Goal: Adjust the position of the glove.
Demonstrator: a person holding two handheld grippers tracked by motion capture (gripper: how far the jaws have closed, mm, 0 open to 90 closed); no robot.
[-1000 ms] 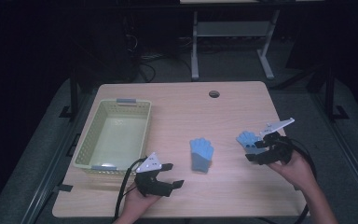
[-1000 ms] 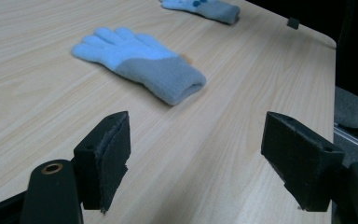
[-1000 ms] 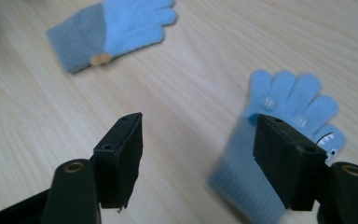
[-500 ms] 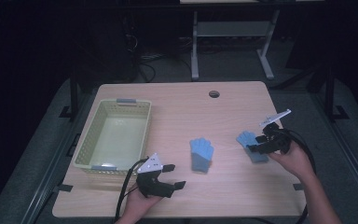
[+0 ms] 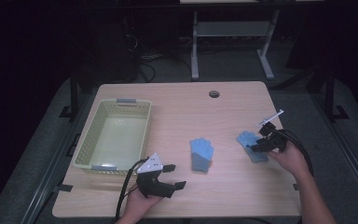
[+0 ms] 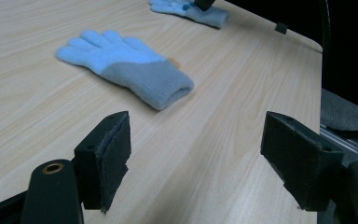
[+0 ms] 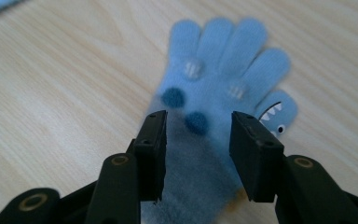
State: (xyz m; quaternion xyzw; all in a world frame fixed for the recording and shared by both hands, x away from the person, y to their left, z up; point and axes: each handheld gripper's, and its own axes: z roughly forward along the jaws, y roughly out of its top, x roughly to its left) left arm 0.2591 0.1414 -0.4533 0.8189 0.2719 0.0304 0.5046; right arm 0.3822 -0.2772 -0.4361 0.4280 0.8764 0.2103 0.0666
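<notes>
Two light blue gloves with grey cuffs lie flat on the wooden table [image 5: 223, 107]. One glove [image 5: 201, 154] [image 6: 126, 67] rests near the table's middle. My left gripper [image 5: 176, 176] [image 6: 196, 149] stands open just short of its cuff, nothing between its jaws. The other glove [image 5: 250, 143] [image 7: 223, 107], with dark dots and a shark face on the thumb, lies at the right. My right gripper [image 5: 260, 144] [image 7: 198, 140] is down over that glove's cuff, jaws open on either side of it, a gap still showing.
A pale yellow-green basket [image 5: 100, 161] with nothing in it stands at the table's left. A round cable hole [image 5: 214, 94] sits near the far edge. Dark floor and a metal frame [image 5: 195, 42] lie beyond the table.
My right gripper has dropped and shifted slightly left onto the right glove's cuff. The left gripper has barely moved.
</notes>
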